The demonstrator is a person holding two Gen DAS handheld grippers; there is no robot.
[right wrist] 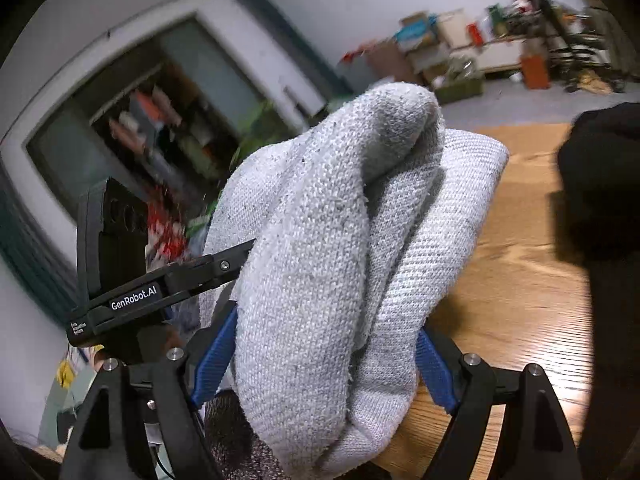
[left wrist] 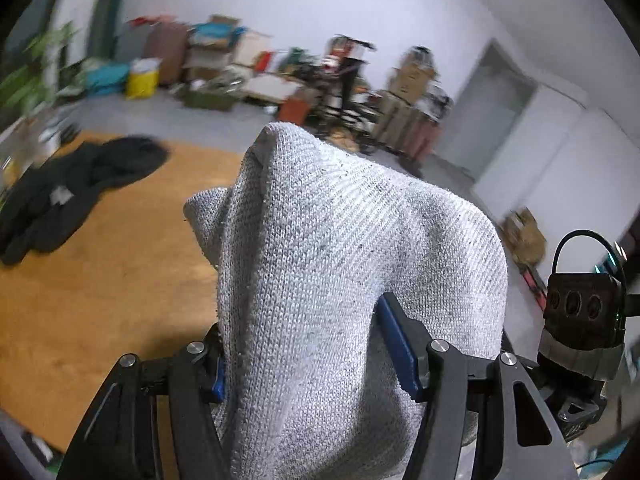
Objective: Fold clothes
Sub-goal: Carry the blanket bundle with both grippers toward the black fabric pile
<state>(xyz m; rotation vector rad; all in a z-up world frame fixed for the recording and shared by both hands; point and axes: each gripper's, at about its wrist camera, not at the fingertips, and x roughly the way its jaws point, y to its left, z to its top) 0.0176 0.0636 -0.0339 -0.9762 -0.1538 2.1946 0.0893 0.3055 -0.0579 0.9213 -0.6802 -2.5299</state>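
Note:
A light grey knitted garment (left wrist: 320,264) fills the middle of the left wrist view. My left gripper (left wrist: 304,352) is shut on it, its blue pads pressed into the fabric on both sides. In the right wrist view the same grey garment (right wrist: 336,264) is bunched in folds, and my right gripper (right wrist: 320,364) is shut on it. Both grippers hold it lifted above the wooden table (left wrist: 100,280). The left gripper's body (right wrist: 132,296) shows at the left of the right wrist view. The fingertips are hidden by cloth.
A black garment (left wrist: 68,196) lies crumpled at the table's far left; it shows in the right wrist view (right wrist: 600,184) at the right. Beyond the table (right wrist: 520,288) are stacked boxes and clutter (left wrist: 224,64) along a white wall, and a plant (left wrist: 36,68).

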